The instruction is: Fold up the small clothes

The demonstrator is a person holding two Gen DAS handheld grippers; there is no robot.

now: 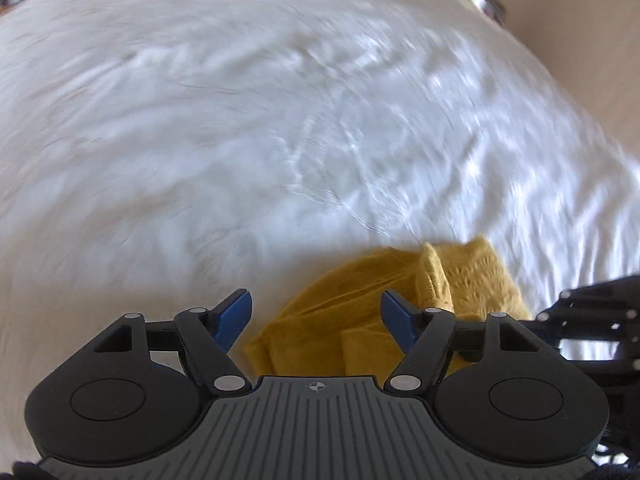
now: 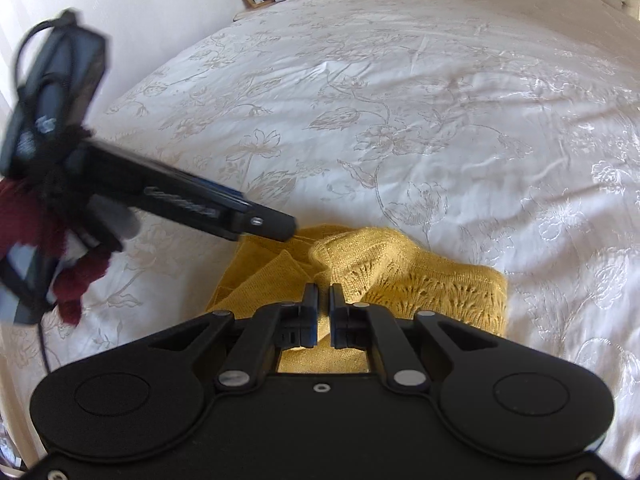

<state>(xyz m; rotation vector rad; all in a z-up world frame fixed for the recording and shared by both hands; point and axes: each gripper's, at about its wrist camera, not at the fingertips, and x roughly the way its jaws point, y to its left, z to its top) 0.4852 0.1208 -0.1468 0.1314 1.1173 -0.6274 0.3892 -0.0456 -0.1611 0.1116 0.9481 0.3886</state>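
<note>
Right wrist view: the right tongs (image 2: 324, 312) are pressed nearly together, and a fold of the yellow knitted garment (image 2: 404, 276) appears to be pinched between them. The garment is bunched on the bed (image 2: 400, 100), directly ahead of and beneath these tongs. The left tongs (image 1: 316, 316) are spread wide and nothing is held; the garment lies just ahead of them, towards their right finger. A fold is judged to be in hand. For the next move, a free edge should be gripped by the left tongs and carried over.
</note>
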